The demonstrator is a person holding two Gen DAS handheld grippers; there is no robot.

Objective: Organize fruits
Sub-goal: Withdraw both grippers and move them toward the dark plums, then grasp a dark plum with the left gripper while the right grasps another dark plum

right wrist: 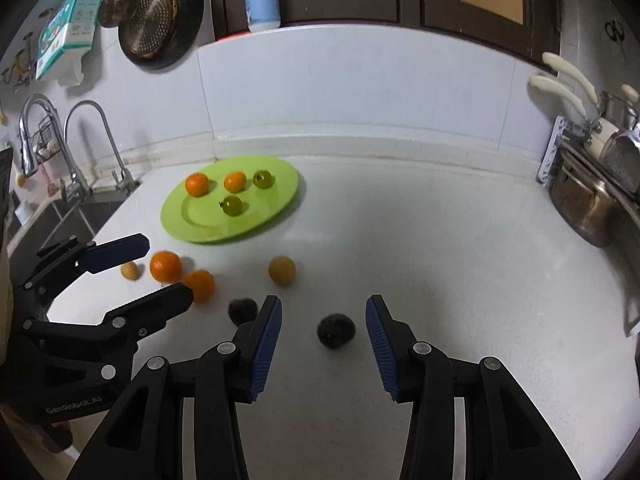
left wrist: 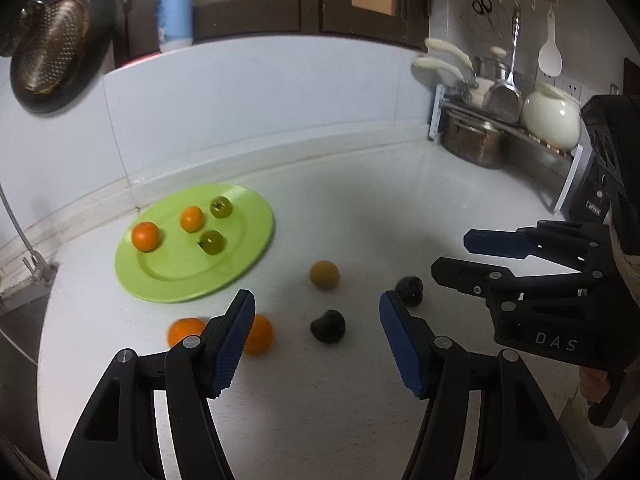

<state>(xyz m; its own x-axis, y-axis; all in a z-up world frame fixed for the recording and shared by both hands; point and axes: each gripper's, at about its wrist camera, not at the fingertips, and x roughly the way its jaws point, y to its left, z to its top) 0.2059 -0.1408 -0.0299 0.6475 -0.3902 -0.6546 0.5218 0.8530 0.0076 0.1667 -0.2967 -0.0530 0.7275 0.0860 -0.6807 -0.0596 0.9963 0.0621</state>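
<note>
Four fruits [right wrist: 235,181] on green plate [right wrist: 200,232], upright

We read "DAS" in pale letters on the black body of the right tongs [left wrist: 452,256]. We read "GenRobot.AI" on the body of the left tongs [right wrist: 168,268]. Other print is illegible.

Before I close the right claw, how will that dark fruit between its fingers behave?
The small dark roundish fruit sits loose on the smooth white countertop, so a one-sided nudge would probably roll it. Its surface looks matte, likely not slippery. The open right claw straddles it, so a centred squeeze should hold.
</note>
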